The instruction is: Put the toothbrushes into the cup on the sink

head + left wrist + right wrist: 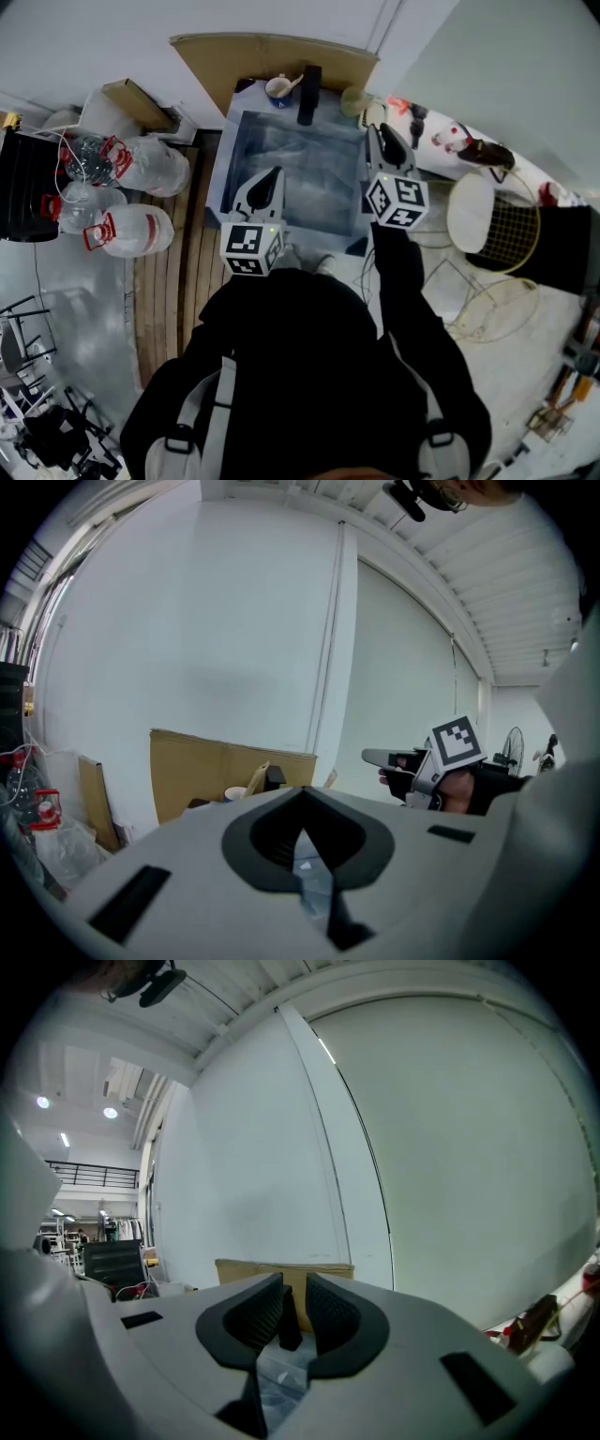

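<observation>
One blue cup (278, 89), white inside, stands on the back rim of the sink (227, 167), just left of a black upright piece (308, 94). A pale toothbrush (296, 82) leans out of it toward that piece. A second, greenish cup (353, 100) sits at the back right corner.

Left tongs (272, 178): over the basin's left half, pointing at the back wall, slightly nose-down. Closed tight, nothing in them.

Right tongs (378, 134): further forward, above the sink's right rim, close to level. Jaws part-way apart, nothing between them. The black upright piece shows through the gap, well beyond.

Both tongs are well apart from the blue cup. The person, in dark sleeves, stands at the sink's front edge.

Behind the sink, a cardboard sheet (272, 54) leans on the wall.
On the left, clear water jugs (131, 230) with red handles stand beside wooden slats (173, 281).
On the right are a white round stool (473, 211) and a wire basket (516, 230).
</observation>
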Motion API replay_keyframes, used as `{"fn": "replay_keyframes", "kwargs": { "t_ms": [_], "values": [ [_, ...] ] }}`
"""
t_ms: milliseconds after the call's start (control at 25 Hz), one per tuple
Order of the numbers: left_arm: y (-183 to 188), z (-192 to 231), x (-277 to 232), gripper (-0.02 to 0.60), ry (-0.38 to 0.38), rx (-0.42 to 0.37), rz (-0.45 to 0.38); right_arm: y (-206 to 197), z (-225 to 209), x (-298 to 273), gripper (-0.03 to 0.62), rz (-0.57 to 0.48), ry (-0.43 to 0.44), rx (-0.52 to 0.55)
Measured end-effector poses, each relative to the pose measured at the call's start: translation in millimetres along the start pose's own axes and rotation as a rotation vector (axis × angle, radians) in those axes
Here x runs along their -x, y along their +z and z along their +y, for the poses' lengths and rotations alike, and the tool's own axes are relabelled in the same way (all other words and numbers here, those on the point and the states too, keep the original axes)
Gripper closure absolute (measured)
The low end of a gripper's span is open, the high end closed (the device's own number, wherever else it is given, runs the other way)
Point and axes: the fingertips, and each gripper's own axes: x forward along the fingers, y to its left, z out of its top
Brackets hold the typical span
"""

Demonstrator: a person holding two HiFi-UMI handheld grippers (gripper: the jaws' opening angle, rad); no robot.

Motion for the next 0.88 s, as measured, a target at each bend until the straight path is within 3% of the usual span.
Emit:
{"fn": "replay_keyframes", "kwargs": {
  "t_ms": [280, 880],
  "values": [
    [5.8, -17.0, 12.5, 0.580, -0.006, -0.039, -0.041, 6.4, 21.0, 43.9, 0.589, -0.032, 0.023, 0.010],
    [6.5, -38.6, 28.1, 0.580, -0.016, -0.089, -0.069, 4.1, 53.0, 101.4, 0.591, -0.040, 0.062, 0.017]
  ]
}}
